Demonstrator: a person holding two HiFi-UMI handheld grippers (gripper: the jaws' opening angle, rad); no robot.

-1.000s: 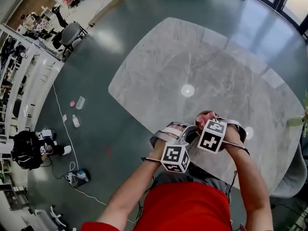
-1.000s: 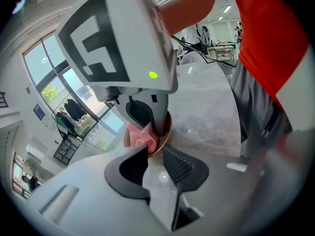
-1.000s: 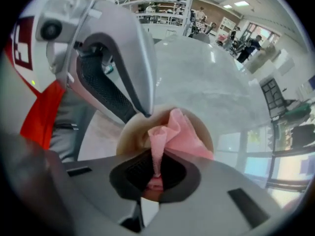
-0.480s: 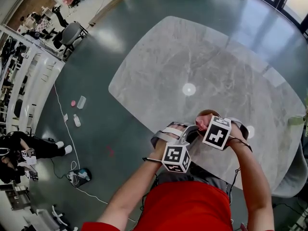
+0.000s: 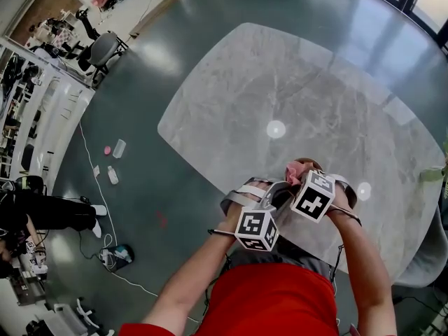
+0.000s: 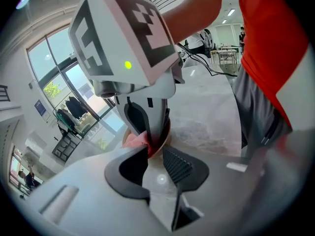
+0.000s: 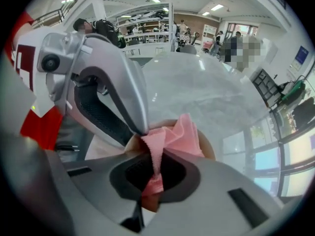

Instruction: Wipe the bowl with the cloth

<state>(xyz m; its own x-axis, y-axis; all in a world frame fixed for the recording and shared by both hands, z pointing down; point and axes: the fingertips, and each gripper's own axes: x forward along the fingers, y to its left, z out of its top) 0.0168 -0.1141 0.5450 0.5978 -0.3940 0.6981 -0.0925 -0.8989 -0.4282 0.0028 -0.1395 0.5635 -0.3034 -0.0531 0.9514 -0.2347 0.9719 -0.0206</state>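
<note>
A small tan bowl (image 5: 309, 162) stands near the front edge of the grey marble table (image 5: 280, 82). My left gripper (image 6: 153, 154) is shut on the bowl's near rim (image 6: 166, 134), and the right gripper view shows its fingers (image 7: 129, 113) reaching that rim. My right gripper (image 7: 153, 163) points steeply down into the bowl (image 7: 210, 150) and is shut on a pink cloth (image 7: 170, 139). The cloth is bunched inside the bowl and sticks up over its left side (image 5: 292, 171). Both marker cubes hide most of the bowl in the head view.
The table's front edge lies just under my hands. A grey chair (image 5: 422, 257) stands at the table's lower right. Off to the left on the floor are cables (image 5: 112, 257), small bottles (image 5: 112, 176), an office chair (image 5: 103, 47) and a person in black (image 5: 42, 212).
My right gripper swung to the right, came partway back and rolled, and more pink cloth now shows at the bowl's left. My left gripper kept still on the rim.
</note>
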